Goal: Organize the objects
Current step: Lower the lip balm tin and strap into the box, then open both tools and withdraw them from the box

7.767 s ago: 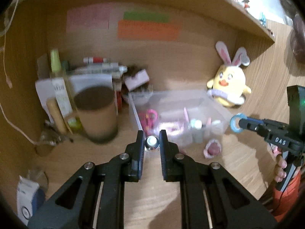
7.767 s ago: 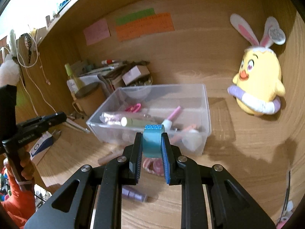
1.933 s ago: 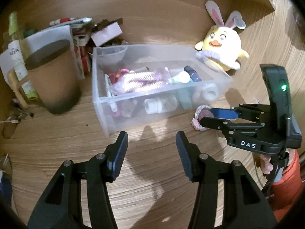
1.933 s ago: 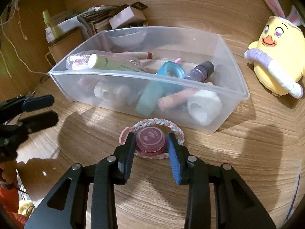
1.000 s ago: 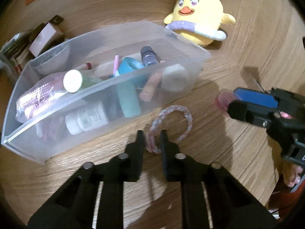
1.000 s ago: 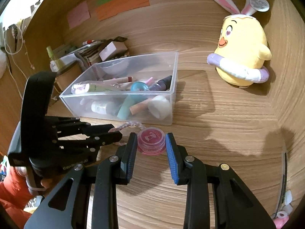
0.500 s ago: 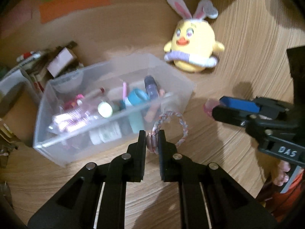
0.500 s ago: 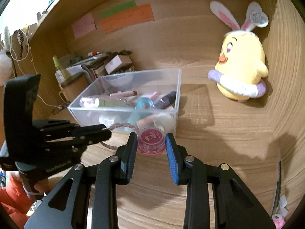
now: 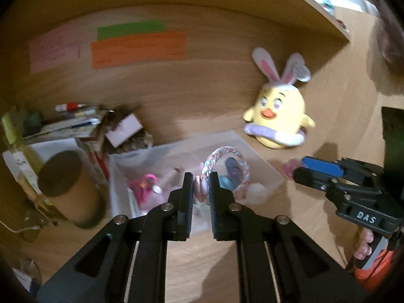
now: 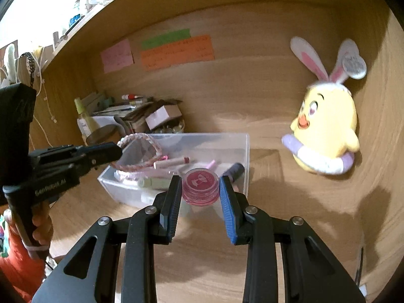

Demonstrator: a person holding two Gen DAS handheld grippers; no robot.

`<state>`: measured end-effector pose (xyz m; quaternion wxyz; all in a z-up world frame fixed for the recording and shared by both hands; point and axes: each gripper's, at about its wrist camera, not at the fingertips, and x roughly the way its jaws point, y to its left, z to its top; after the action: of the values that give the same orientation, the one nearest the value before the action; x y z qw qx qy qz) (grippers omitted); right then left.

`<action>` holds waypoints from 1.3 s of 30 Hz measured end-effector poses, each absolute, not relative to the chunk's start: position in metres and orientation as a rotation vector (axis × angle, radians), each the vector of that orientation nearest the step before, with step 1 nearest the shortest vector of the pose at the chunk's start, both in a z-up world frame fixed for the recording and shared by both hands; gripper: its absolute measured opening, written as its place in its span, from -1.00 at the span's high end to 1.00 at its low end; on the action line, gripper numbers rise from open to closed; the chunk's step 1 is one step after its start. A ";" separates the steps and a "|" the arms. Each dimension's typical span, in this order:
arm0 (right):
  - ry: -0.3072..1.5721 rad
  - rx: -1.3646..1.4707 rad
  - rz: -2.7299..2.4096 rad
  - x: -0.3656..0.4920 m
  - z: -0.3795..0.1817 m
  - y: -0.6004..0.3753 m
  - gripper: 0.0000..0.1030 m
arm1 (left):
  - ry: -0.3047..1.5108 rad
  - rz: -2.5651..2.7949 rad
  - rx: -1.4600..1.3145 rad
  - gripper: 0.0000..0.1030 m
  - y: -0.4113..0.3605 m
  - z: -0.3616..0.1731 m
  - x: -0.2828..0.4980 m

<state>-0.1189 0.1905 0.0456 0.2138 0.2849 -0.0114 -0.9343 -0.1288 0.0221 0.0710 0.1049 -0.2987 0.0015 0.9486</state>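
Left gripper (image 9: 201, 189) jaws pinch the braided bracelet (image 9: 227, 166); right gripper (image 10: 200, 189) jaws clamp the pink jar (image 10: 200, 185) (both above the clear bin (image 10: 242, 156)).

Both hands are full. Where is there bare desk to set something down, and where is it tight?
Bare desk lies between the bin and the plush chick, and in front of the bin. Left of the bin it is tight: a brown cup, bottle and stacked boxes. The bin is nearly full.

Left gripper (image 9: 201, 192) showing black fingers, silver screws, "GenRobot.AI" lettering on side. Right gripper (image 10: 200, 189) wearing blue pads, white "DAS" marking. Orange sleeves (image 10: 17, 265) covering both wrists.
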 end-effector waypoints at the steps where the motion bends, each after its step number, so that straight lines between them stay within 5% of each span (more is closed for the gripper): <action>1: -0.019 0.788 -2.597 -0.122 0.047 0.187 0.46 | -0.005 2.803 -0.888 0.79 0.017 0.072 -0.133; 22: 0.103 0.984 -2.520 -0.191 0.002 0.127 0.46 | -0.112 2.744 -1.106 0.74 -0.015 0.024 -0.168; 26: 0.142 1.014 -2.514 -0.195 -0.005 0.120 0.45 | -0.100 2.750 -1.080 0.47 -0.013 0.027 -0.160; 39: 0.159 0.876 -2.555 -0.159 0.028 0.129 -0.35 | -0.048 2.842 -0.923 -0.36 -0.015 0.051 -0.123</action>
<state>-0.1589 0.1288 0.0285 0.2164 0.3160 0.0575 -0.9220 -0.1232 -0.0151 0.0515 0.0767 -0.3080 -0.0159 0.9482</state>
